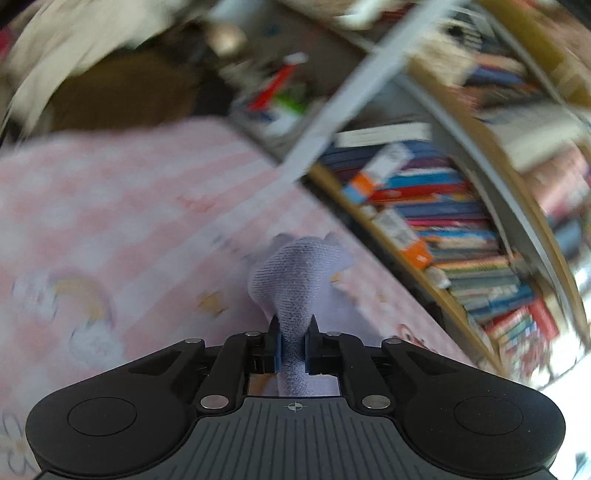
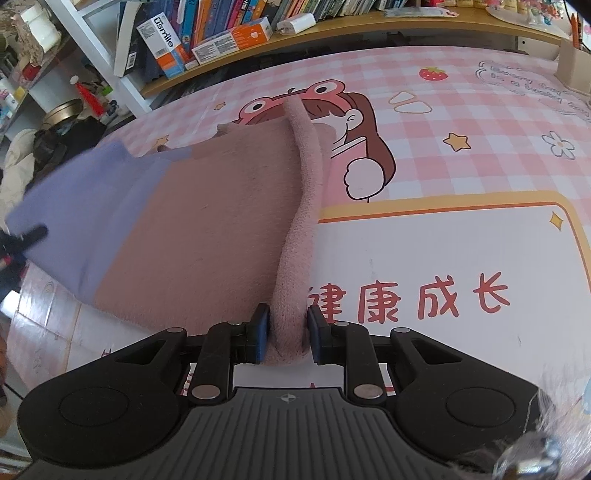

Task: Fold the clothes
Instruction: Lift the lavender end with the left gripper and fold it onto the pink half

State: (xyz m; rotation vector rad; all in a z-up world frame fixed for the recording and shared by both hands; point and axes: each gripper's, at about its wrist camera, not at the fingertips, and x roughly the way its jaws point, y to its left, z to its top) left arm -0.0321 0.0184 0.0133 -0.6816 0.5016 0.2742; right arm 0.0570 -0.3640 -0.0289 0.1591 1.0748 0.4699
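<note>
A pink and lavender knit garment point(image 2: 207, 221) is held stretched above a pink checked cartoon table mat point(image 2: 461, 122). My right gripper point(image 2: 287, 326) is shut on its thick pink edge, which runs away from the fingers as a rolled ridge. My left gripper point(image 1: 293, 338) is shut on the lavender part point(image 1: 295, 273), which bunches up between the blue pads. The left wrist view is motion-blurred. The left gripper's tip shows at the far left of the right wrist view point(image 2: 22, 236).
A wooden bookshelf point(image 2: 258, 22) packed with books and boxes runs along the far side of the table. A white shelf frame point(image 2: 92, 48) with small items stands at the left. A cardboard box point(image 2: 572, 66) sits at the mat's far right corner.
</note>
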